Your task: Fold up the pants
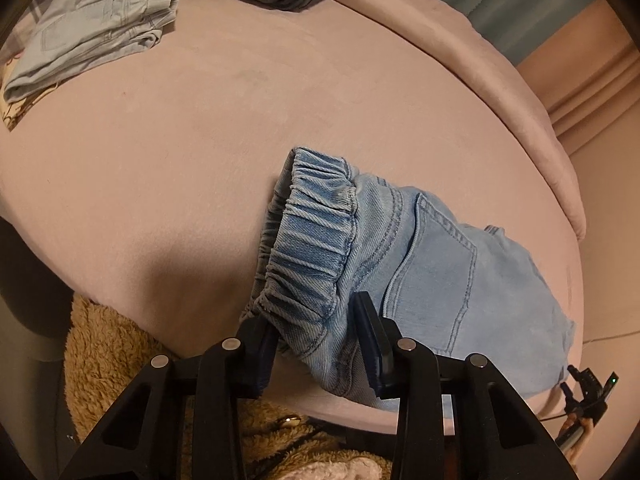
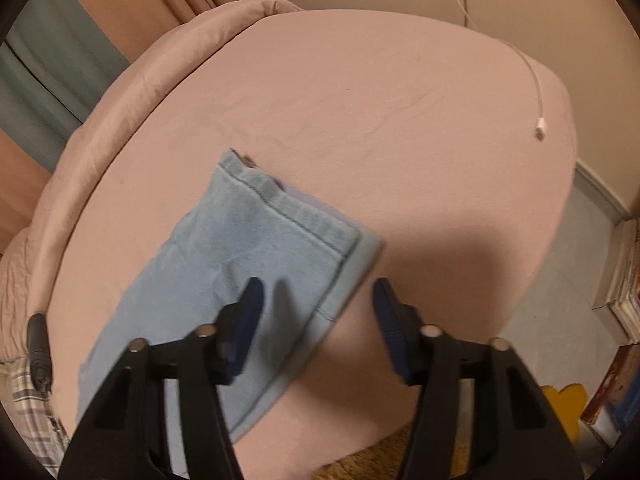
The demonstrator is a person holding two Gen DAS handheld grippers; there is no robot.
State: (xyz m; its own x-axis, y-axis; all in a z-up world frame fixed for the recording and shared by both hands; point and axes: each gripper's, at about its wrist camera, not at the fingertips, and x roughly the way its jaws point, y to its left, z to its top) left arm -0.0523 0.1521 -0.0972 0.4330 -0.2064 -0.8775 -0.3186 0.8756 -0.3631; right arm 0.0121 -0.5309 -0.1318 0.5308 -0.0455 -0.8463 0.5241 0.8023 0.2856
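Pants (image 1: 404, 264) lie lengthwise, waistband by left gripper (image 1: 320, 344), hems by right gripper (image 2: 316, 320).

No text, label, brand, number or sign can be read in either wrist view
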